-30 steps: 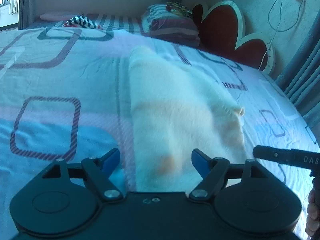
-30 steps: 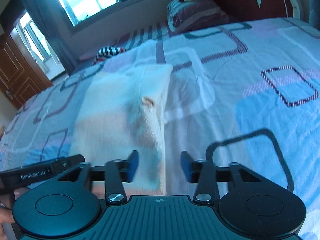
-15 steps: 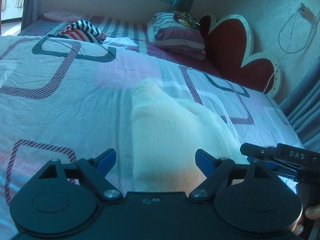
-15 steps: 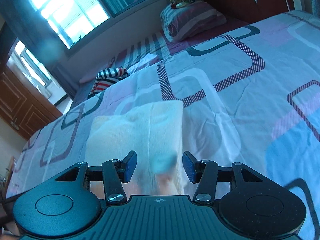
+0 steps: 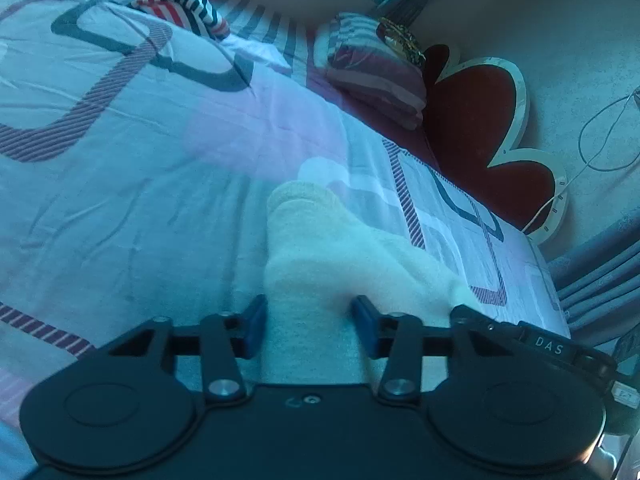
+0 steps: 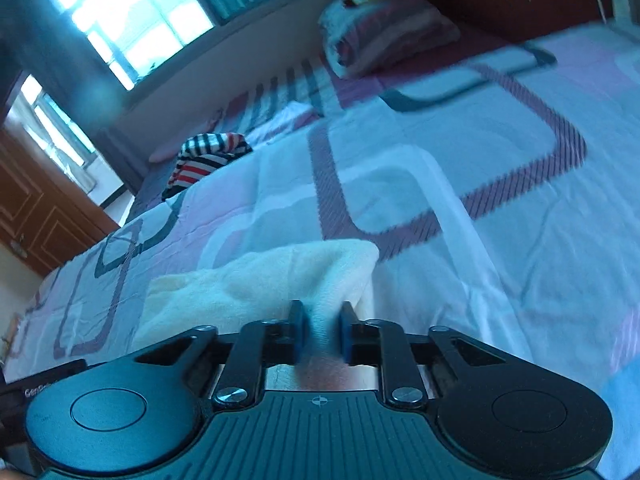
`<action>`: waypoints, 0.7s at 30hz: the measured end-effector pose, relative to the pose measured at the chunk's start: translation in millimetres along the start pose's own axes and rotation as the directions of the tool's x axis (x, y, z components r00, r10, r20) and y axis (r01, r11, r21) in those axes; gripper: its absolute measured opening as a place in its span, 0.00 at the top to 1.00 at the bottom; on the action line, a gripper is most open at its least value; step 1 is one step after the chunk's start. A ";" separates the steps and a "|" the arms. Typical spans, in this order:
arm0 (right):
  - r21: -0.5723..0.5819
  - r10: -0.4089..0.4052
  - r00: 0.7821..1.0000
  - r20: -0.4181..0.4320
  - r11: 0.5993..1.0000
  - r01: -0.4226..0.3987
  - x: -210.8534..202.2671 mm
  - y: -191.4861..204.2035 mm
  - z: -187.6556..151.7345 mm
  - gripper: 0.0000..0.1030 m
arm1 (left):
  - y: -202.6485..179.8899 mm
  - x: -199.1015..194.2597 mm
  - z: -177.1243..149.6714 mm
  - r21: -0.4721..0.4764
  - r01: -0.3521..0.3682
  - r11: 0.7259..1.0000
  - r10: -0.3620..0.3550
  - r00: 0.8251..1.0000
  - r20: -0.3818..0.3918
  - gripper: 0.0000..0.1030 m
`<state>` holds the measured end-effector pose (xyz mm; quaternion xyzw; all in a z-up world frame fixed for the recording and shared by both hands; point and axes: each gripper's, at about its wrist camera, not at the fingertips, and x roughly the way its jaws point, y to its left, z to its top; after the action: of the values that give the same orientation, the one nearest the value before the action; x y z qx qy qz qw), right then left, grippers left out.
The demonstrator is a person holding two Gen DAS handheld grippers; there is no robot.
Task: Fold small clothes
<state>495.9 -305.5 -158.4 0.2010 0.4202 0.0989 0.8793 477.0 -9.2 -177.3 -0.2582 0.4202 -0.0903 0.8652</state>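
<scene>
Both tools have just been closing: the right tool point(image 6: 322, 330) pinches the cream garment point(image 6: 260, 280); the left tool point(image 5: 308, 326) grips its other edge on the bed point(image 5: 140, 200).

Both cams ride low, right behind their own fingers, tilted down and close over the bed point(image 5: 120, 152). Left wrist cam faces the headboard point(image 5: 472, 120) corner and wall, with the right hand-held gripper point(image 5: 532, 340) cutting in at its right edge. Right wrist cam faces the window point(image 6: 132, 12) and door point(image 6: 36, 216), rolled noticeably. Shared: the cream cloth point(image 5: 320, 256) at near edge, striped garment point(image 5: 188, 4), folded blanket point(image 5: 376, 68), patterned bedsheet.
</scene>
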 end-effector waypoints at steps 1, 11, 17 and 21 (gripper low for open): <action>-0.057 0.000 1.000 0.021 0.998 0.002 -1.0 6.9 -1.3 0.90 | -1.8 -2.7 -2.4 0.021 -0.005 1.000 0.005 1.000 0.018 0.71; -0.072 -0.050 0.999 0.006 0.996 0.051 20.1 -11.0 -6.1 0.90 | 6.0 -9.5 -15.1 0.001 0.001 1.000 -0.002 0.996 0.091 0.74; -0.058 -0.068 0.997 0.022 0.996 0.069 4.5 -12.3 -5.3 0.83 | -4.2 -12.3 -12.1 0.046 -0.050 0.998 0.046 0.996 0.077 0.65; -0.052 -0.035 0.997 0.064 0.998 0.039 -17.3 0.0 -8.2 0.82 | -12.5 -24.4 -10.8 0.050 -0.060 0.997 0.056 0.994 0.093 0.31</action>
<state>478.8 -309.3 -151.0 0.1728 0.3934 0.0873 0.8988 454.0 -14.8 -159.8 -0.2266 0.3850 -0.0644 0.8923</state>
